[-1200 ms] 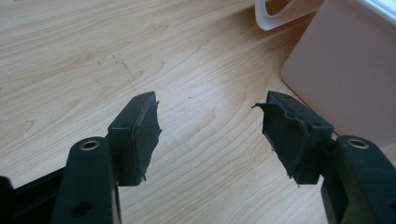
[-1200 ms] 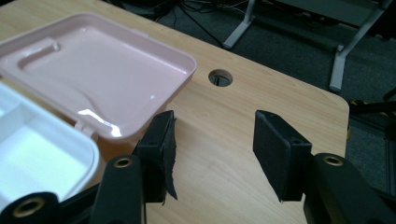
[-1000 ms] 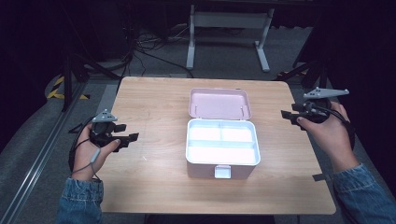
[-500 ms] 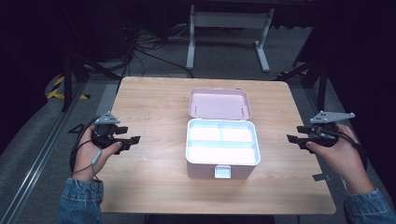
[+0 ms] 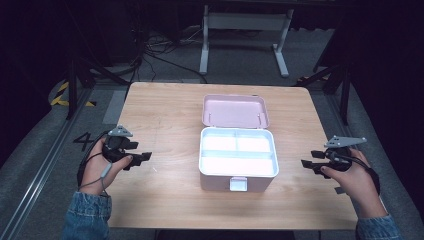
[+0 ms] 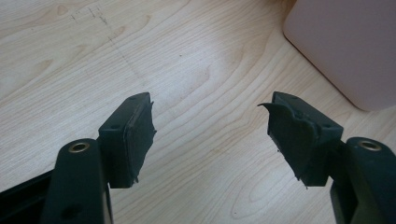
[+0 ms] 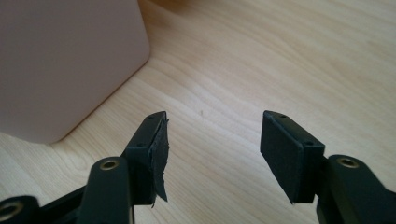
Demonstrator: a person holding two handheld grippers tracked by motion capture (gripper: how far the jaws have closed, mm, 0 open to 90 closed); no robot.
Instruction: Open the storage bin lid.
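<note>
Pink box (image 5: 238,150) mid-bench (image 5: 160,110), lid open rearward, latch facing person. Left tool (image 5: 144,158) and right tool (image 5: 306,163) spread, empty, flanking box.

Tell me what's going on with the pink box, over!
Left tongs open, empty, left of the box. Right tongs open, empty, right of it. Pink box lid up, touched by neither. Nothing in the way on the table.

My left gripper (image 5: 142,158) sits low in my left hand (image 5: 100,167), jaws spread wide and pointing right. My right gripper (image 5: 306,164), held in my right hand (image 5: 352,177), points left, its jaws equally wide apart.
</note>
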